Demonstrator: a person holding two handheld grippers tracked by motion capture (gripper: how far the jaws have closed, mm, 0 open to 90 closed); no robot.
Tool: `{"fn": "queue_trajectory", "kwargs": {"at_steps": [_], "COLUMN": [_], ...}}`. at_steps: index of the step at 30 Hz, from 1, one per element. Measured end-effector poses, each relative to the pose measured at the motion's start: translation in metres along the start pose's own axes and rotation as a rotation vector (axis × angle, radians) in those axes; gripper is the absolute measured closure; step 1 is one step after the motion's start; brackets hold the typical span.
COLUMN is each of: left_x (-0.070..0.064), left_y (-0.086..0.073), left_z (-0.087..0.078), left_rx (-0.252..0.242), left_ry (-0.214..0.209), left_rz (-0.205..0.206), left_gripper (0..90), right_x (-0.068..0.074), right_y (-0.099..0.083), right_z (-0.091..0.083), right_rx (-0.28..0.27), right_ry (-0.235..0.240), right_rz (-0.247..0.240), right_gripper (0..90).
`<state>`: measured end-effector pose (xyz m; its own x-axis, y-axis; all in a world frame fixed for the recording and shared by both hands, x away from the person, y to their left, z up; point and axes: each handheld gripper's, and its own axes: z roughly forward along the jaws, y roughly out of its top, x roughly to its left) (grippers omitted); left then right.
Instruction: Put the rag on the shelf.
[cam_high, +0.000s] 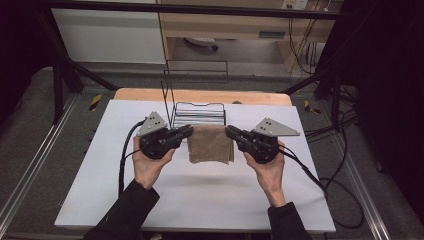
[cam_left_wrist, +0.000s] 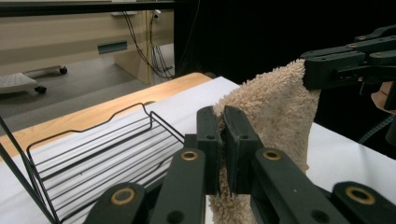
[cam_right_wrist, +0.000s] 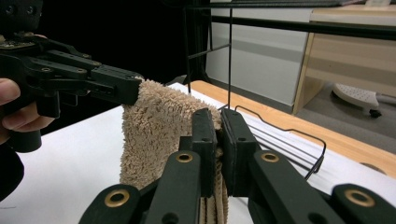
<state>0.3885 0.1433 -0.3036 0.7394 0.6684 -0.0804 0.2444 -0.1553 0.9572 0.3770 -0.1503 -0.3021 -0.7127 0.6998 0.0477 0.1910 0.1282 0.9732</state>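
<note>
A tan towel (cam_high: 210, 144) hung folded in the air just in front of the wire rack (cam_high: 198, 114), above the white table (cam_high: 200, 200). The left gripper (cam_high: 186, 132) pinched the towel's upper left corner, its jaws pressed together on the cloth. The right gripper (cam_high: 231, 132) pinched the upper right corner the same way. The towel's top edge stretched between them, level with the rack's front rail, and its lower edge dangled free.

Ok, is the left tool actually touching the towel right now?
Touching. In the left gripper view the left tool is shut on the towel, with its edge pinched between the jaws and hanging below.
</note>
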Motion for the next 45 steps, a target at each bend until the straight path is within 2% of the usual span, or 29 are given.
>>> {"fn": "queue_trajectory", "kwargs": {"at_steps": [32,45], "left_x": [0.016,0.025], "left_y": [0.045,0.063], "left_z": [-0.010,-0.015], "left_rx": [-0.104,-0.135], "left_ry": [0.051,0.084], "left_rz": [0.020,0.032], "left_gripper": [85.3,85.5], "right_x": [0.001,0.001], "right_y": [0.052,0.068], "right_z": [0.014,0.024], "right_rx": [-0.081,-0.121], "right_ry": [-0.042,-0.054], "right_rz": [-0.056,-0.061], "right_gripper": [85.1,85.1]}}
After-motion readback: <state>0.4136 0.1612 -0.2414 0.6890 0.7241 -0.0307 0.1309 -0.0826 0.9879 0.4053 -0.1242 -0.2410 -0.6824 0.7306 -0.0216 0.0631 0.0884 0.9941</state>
